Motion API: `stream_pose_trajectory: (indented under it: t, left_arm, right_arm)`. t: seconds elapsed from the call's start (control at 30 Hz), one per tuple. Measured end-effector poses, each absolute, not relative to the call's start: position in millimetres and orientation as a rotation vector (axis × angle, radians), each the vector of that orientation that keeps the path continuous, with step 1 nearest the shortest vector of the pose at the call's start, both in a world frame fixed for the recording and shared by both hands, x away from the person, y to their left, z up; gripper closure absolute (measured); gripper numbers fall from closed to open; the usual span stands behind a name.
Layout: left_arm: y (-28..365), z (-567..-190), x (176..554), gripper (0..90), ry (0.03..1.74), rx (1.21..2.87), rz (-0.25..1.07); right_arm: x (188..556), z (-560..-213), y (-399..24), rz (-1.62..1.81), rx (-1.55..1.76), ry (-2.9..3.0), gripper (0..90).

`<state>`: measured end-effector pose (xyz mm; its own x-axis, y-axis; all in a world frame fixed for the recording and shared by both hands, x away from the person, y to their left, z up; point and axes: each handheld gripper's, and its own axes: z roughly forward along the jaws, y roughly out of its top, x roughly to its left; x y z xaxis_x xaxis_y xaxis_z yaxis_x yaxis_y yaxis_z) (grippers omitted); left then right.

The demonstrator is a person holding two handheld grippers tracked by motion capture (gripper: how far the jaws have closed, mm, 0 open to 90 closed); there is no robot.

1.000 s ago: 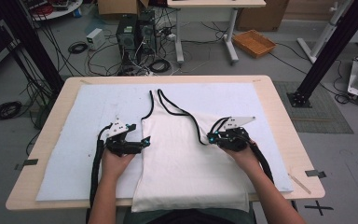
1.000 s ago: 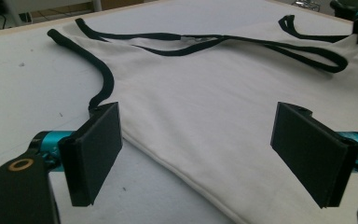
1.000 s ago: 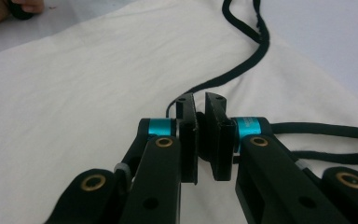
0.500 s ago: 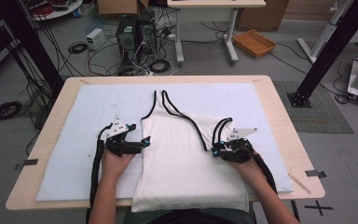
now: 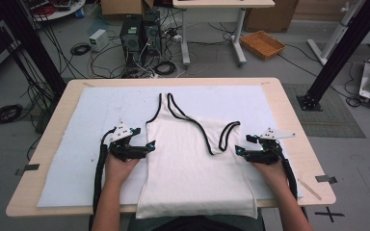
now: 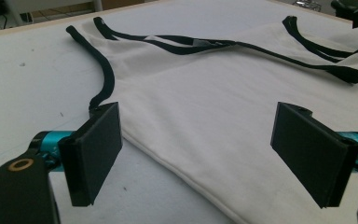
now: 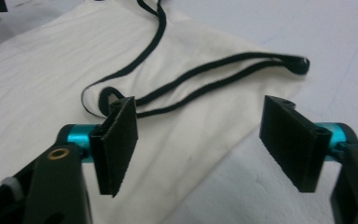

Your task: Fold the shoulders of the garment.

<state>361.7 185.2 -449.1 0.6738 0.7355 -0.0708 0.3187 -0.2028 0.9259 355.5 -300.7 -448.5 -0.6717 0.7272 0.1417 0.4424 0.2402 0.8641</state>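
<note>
Tank top (image 5: 192,159), white with black trim, lying lengthwise away from me between my left gripper (image 5: 147,147) and right gripper (image 5: 241,150), both wide open, empty, flanking its side hems.

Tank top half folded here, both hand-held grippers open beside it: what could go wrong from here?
1. The tank top hangs over the table's near edge; a pull toward the person could slide it off.
2. The folded strap lies loose in front of the right hand-held gripper; closing may catch only the black trim and undo the fold.
3. The left hand-held gripper straddles the side hem; it may also pinch the white mat.
</note>
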Motion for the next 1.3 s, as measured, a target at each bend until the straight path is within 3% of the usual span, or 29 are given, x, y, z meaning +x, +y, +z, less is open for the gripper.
stream_pose_trajectory:
  t: [0.43,0.53,0.87,1.1,1.3]
  left_arm:
    - [190,-447,364,16.5,0.877,1.774,0.445]
    - [191,-431,377,16.5,0.912,1.792,0.443]
    - [174,-396,450,16.5,0.974,1.89,0.451]
    - [165,-414,510,16.7,1.11,1.909,0.353]
    - [154,-431,545,17.3,1.176,1.925,0.35]
  right_arm:
    - [353,-450,-293,1.312,1.042,2.246,24.9]
    - [355,-450,-294,1.322,1.06,2.248,24.8]
    - [355,-450,-295,1.329,1.065,2.245,24.8]
    - [355,-450,-296,1.336,1.071,2.238,24.9]
    - [355,-450,-296,1.344,1.072,2.242,24.9]
